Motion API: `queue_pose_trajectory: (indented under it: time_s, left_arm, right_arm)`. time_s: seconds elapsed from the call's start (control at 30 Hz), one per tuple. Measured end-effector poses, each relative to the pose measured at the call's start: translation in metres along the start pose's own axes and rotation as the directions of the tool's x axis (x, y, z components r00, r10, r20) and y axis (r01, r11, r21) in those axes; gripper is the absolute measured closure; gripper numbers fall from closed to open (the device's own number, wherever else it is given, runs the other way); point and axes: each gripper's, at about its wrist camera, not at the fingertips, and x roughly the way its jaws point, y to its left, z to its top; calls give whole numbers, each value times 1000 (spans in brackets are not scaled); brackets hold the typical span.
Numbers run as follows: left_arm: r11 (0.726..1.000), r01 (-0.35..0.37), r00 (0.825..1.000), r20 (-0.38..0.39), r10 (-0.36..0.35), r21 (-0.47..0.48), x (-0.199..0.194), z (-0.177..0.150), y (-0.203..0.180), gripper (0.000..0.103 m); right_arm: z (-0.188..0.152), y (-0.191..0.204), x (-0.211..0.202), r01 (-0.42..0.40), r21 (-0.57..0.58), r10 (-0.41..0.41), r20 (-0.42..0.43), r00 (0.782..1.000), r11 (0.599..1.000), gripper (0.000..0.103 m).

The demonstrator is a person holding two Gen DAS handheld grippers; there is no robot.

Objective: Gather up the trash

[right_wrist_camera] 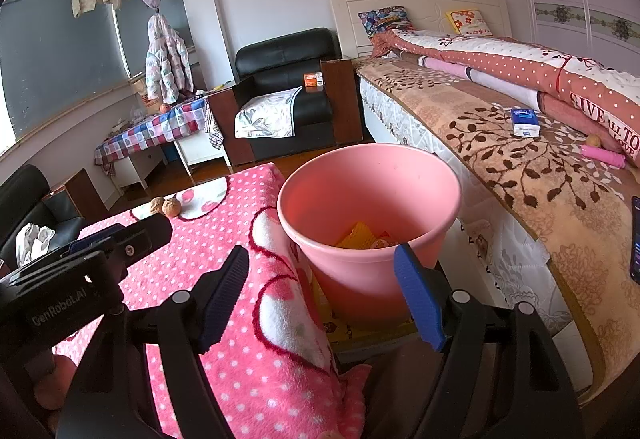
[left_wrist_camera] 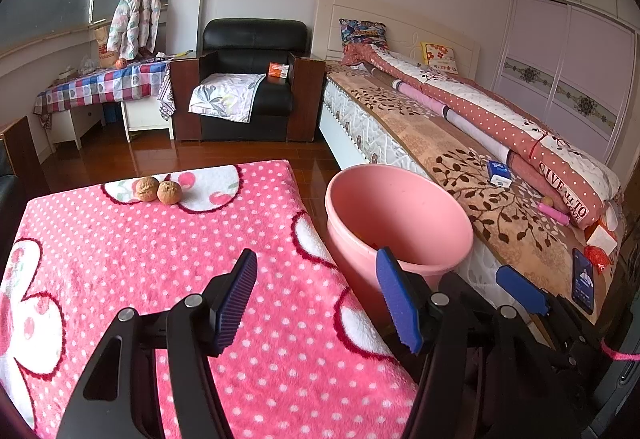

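1. So, far left first: two walnuts (left_wrist_camera: 158, 191) sit side by side, touching, on the pink blanket (left_wrist_camera: 168, 279), well ahead of the left gripper (left_wrist_camera: 320, 295) and a bit to its left. If those count as trash, they're not picked up yet.
2. Left gripper hangs over the blanket with jaws wide apart, nothing between them.
3. Right gripper (right_wrist_camera: 320, 293) is just beside it, also spread wide and empty, pointing at the bucket (right_wrist_camera: 400, 175).
4. Bucket is right in front of the right gripper, between blanket and bed (right_wrist_camera: 540, 199). Yellow wrappers (right_wrist_camera: 360, 237) are already lying in the bottom, so I'd say some collecting is done.
5. Off to the right on the bed: a blue box (right_wrist_camera: 525, 122), a pink tube (right_wrist_camera: 603, 155) with something small and brown beside it, and a phone (left_wrist_camera: 583, 279). Can't tell which of that is trash.
6. My guess: partway through, walnuts likely next.
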Motion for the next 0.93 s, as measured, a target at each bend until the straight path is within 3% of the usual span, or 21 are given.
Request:
queue_pose_trajectory:
  time_s: [0.93]
  left_arm:
    - [999, -19, 1000, -21, 19, -35, 4, -2, 9, 42]
  right_arm:
    - [-4, 7, -3, 0, -13, 0, -14, 1000, 1000, 28]
